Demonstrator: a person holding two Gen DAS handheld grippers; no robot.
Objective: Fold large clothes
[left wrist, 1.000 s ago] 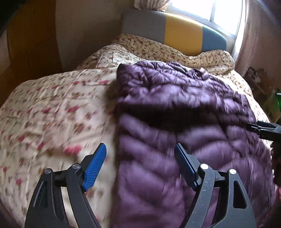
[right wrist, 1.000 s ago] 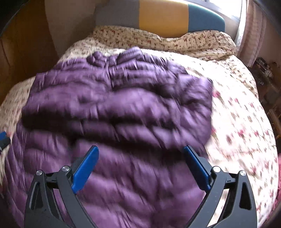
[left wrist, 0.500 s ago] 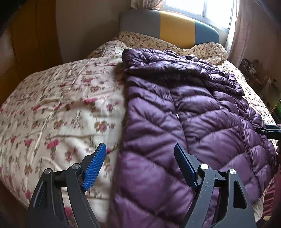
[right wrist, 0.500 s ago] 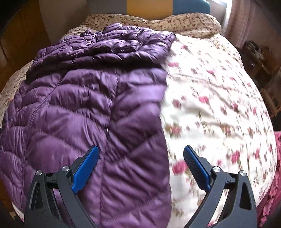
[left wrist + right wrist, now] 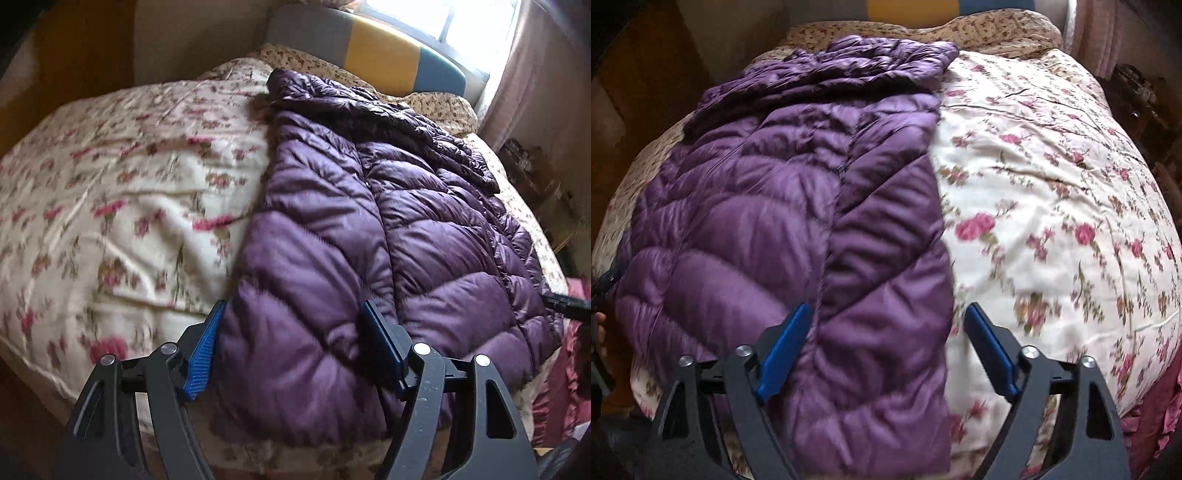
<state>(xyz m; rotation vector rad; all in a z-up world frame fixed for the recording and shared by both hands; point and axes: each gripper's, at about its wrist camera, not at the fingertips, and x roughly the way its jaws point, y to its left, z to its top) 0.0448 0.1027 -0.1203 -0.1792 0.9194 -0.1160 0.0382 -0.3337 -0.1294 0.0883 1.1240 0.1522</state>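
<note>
One purple quilted jacket (image 5: pixel 369 229) is lying on one bed, on a floral quilt (image 5: pixel 122 206). Its long axis is running from the near edge of the bed toward the headboard (image 5: pixel 369 55), which is showing three panels: grey, yellow and blue. The hem is pointing at you and the bunched collar end is lying farthest from you, just short of a small-flowered pillow (image 5: pixel 436 103). A front zip line is running along that same axis in the right wrist view, and the jacket (image 5: pixel 798 221) is covering the left part of the quilt (image 5: pixel 1052 206) there.

You are holding two claws. Your left claw (image 5: pixel 291 354) is sitting at the near hem corner on the jacket's left side; the puffy fabric is lying between its blue pads (image 5: pixel 203 358), and its jaws are closing, though they are standing apart and I cannot confirm that they are pressing the fabric yet. Your right claw (image 5: pixel 886 354) is straddling the jacket's right edge at the hem; its left pad is over the purple fabric and its right pad is over bare quilt. Its jaws are closing as well, apart and not pinching anything that I can see.

One window (image 5: pixel 461 26) is glaring behind the headboard, with one pink curtain (image 5: pixel 535 81) beside it
</note>
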